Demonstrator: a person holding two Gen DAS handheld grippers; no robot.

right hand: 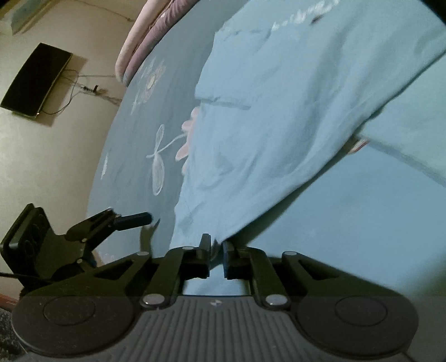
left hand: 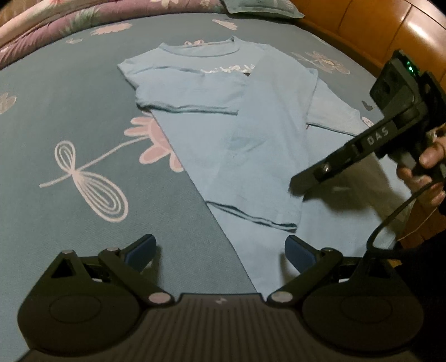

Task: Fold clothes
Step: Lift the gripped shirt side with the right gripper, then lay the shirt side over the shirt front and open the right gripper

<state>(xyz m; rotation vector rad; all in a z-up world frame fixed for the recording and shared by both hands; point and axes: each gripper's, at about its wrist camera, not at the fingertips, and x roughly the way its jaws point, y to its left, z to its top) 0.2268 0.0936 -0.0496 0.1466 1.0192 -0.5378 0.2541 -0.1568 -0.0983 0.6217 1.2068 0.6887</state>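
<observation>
Left wrist view: light-blue T-shirt (left hand: 237, 133) lies on a floral bed sheet (left hand: 69, 111), collar toward the far pillow (left hand: 259, 7), one side already laid over the middle.
Left gripper (left hand: 220, 250): jaws spread wide, nothing between them, hovering above the hem end of the shirt.
Right gripper (right hand: 216, 250): jaws drawn narrow, pinching a lifted corner of the shirt; the cloth rises from the sheet to the pads.
Right hand (left hand: 426, 167): wrapped around the gripper handle, beside the wooden bed frame (left hand: 390, 30).
Handling: thin, soft, light fabric; it drapes and sags between supports and will crease wherever it is dropped.
Hold points: hem corners, shoulder seams or fold edges, where doubled cloth gives the pads more to bite.
</observation>
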